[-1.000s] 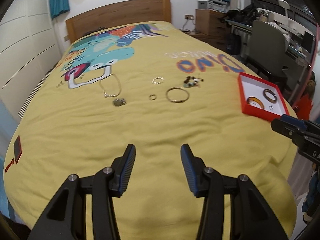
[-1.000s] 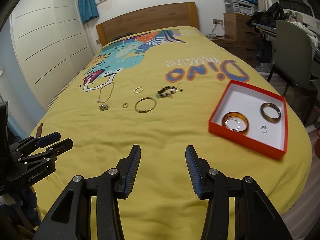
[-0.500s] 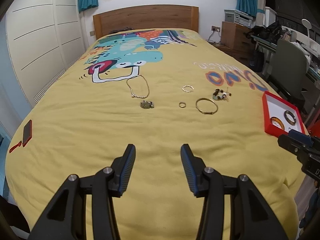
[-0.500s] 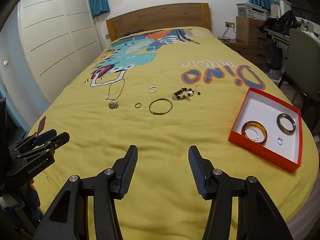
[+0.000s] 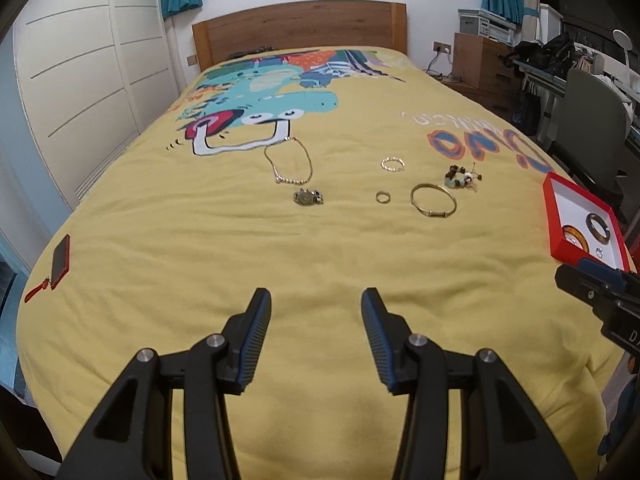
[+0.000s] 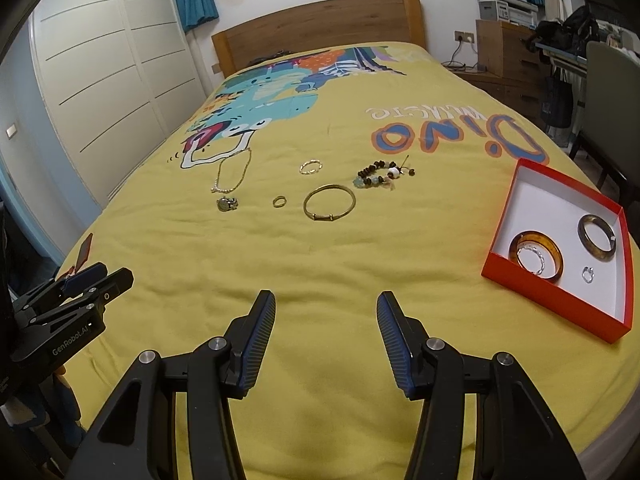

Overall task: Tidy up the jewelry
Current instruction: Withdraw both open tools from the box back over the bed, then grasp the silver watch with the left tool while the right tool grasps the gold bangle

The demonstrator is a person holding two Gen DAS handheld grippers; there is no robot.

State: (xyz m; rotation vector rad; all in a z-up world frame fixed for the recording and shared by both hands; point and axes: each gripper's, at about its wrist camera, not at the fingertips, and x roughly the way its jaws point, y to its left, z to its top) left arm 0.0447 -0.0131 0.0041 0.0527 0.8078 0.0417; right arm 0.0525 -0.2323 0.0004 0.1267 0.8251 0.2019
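Nearest to each camera are its own fingers. The left gripper [image 5: 316, 312] hangs over bare yellow bedspread [image 5: 320, 264] with its 2 jaws parted and nothing between them. The right gripper [image 6: 326, 314] is likewise released and empty above the bedspread, its jaws spread a little wider.

Taking the gold bangle [image 6: 329, 202] as the landmark: the red box [image 6: 560, 304] sits well to its right and nearer the cameras, close to the bed's right edge. Inside the box lie 4 pieces: an amber bangle [image 6: 554, 252] with a thin silver bracelet [image 6: 530, 258] resting inside it, a dark bangle [image 6: 597, 236] beside those, and a small silver ring [image 6: 587, 274] at the near side.

Just left of the gold bangle is a small gold ring [image 6: 279, 201]. Further left lies a small watch-like piece [image 6: 227, 203]; its detail is too small to tell. Beyond that piece, a chain necklace [image 6: 232, 172] stretches away towards the dinosaur print [image 6: 256, 100]. Just beyond the gold bangle and slightly left sits a thin silver hoop [image 6: 311, 167]; beyond and to the right lies a beaded bracelet [image 6: 380, 174] of dark and pale beads.

Far to the bangle's left, at the bed's left edge, a red phone [image 5: 61, 260] lies flat. Well beyond everything stands the wooden headboard [image 6: 320, 36].
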